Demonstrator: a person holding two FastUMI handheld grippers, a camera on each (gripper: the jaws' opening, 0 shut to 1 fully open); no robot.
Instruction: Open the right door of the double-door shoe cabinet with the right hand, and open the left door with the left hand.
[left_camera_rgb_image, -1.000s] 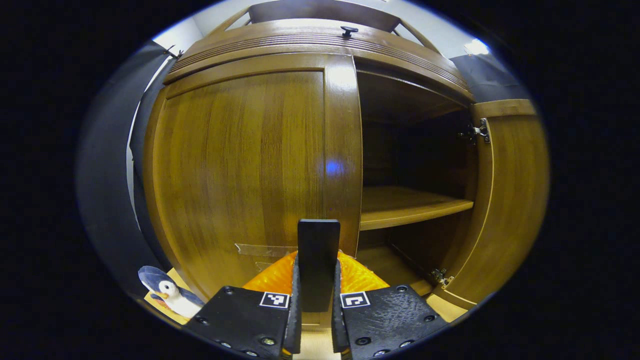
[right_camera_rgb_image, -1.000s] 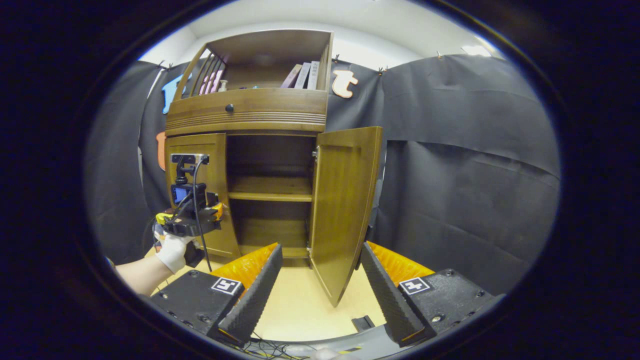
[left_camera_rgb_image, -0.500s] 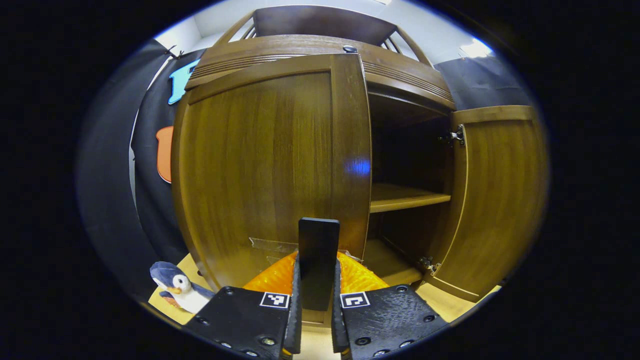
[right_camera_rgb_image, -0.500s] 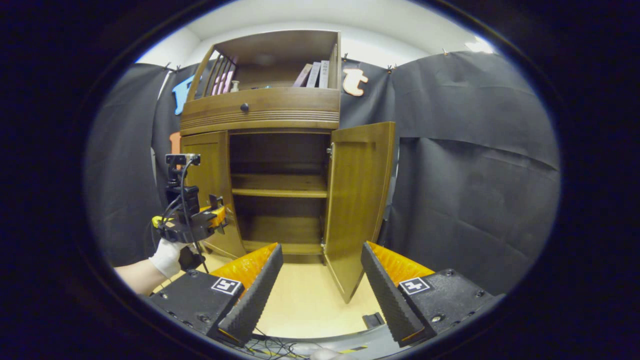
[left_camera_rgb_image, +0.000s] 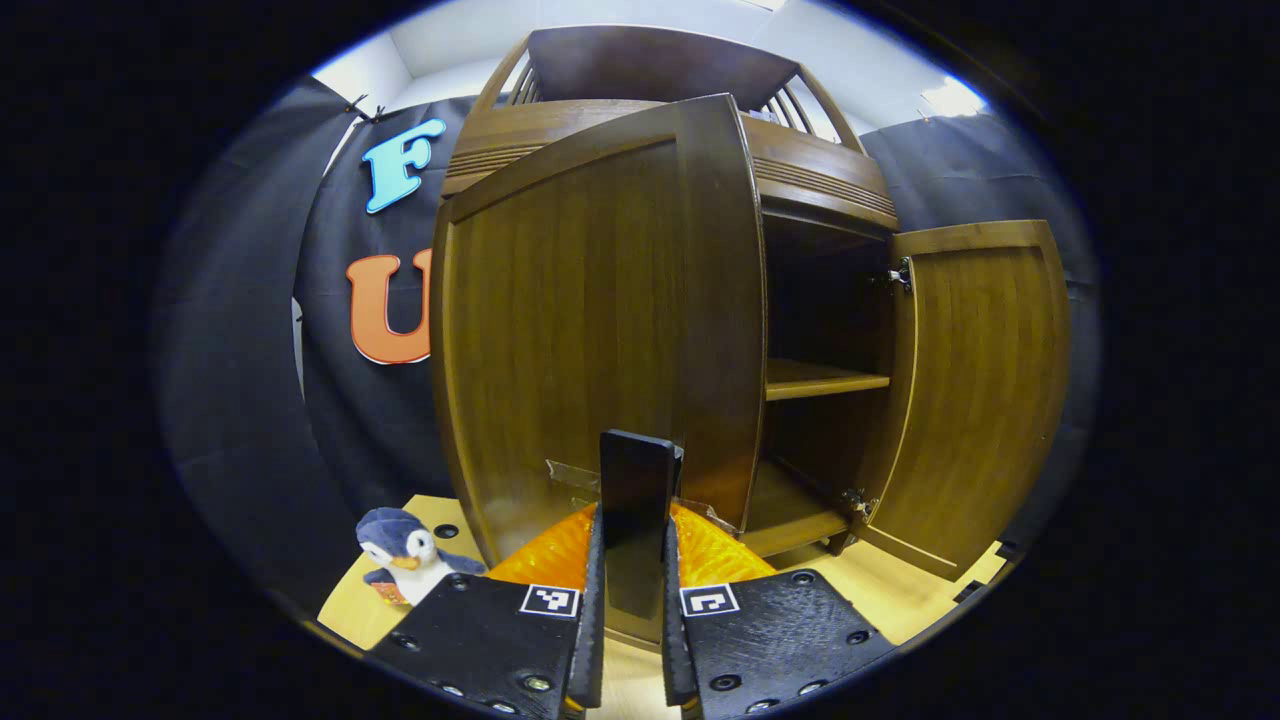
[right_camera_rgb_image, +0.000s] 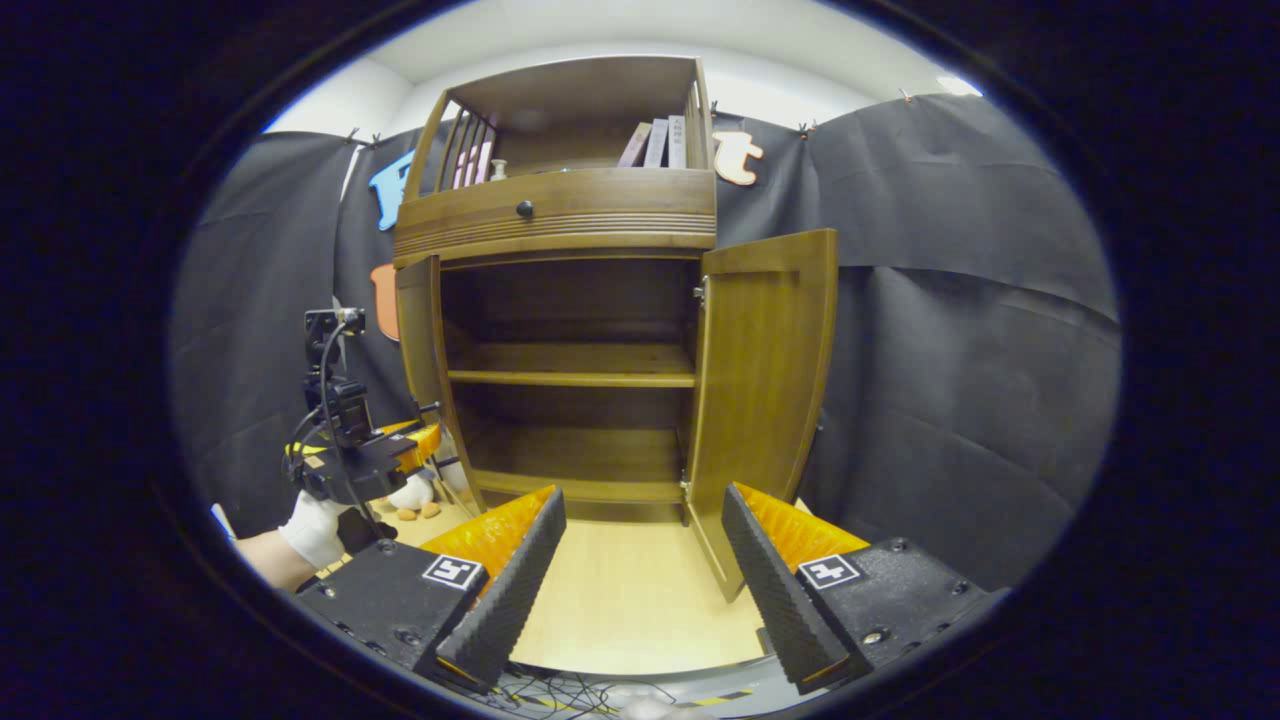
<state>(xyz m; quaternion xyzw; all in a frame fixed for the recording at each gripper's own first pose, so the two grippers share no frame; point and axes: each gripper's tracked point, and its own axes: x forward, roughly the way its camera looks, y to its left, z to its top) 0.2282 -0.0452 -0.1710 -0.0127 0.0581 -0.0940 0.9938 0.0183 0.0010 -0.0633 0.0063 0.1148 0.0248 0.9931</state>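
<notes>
The wooden shoe cabinet (right_camera_rgb_image: 560, 215) has both doors swung out. In the left gripper view the left door (left_camera_rgb_image: 590, 330) stands partly open right in front of me. My left gripper (left_camera_rgb_image: 635, 530) is shut on a dark flat handle tab (left_camera_rgb_image: 637, 480) at that door's lower free edge. The right door (left_camera_rgb_image: 980, 380) stands wide open beyond. In the right gripper view the left gripper (right_camera_rgb_image: 410, 445), held by a gloved hand (right_camera_rgb_image: 315, 525), sits at the left door (right_camera_rgb_image: 420, 350). My right gripper (right_camera_rgb_image: 640, 590) is open and holds nothing, well back from the right door (right_camera_rgb_image: 765, 370).
Bare shelves (right_camera_rgb_image: 570, 375) show inside the cabinet. A drawer knob (right_camera_rgb_image: 524, 209) and books (right_camera_rgb_image: 655, 145) sit above. A penguin toy (left_camera_rgb_image: 405, 550) lies on the light wooden floor (right_camera_rgb_image: 620, 600) left of the cabinet. Cables (right_camera_rgb_image: 560, 690) run near the front edge.
The left door has swung outward from nearly closed, drawn by the shut left gripper. The penguin and wall left of the cabinet came into sight. The right gripper stayed open.
</notes>
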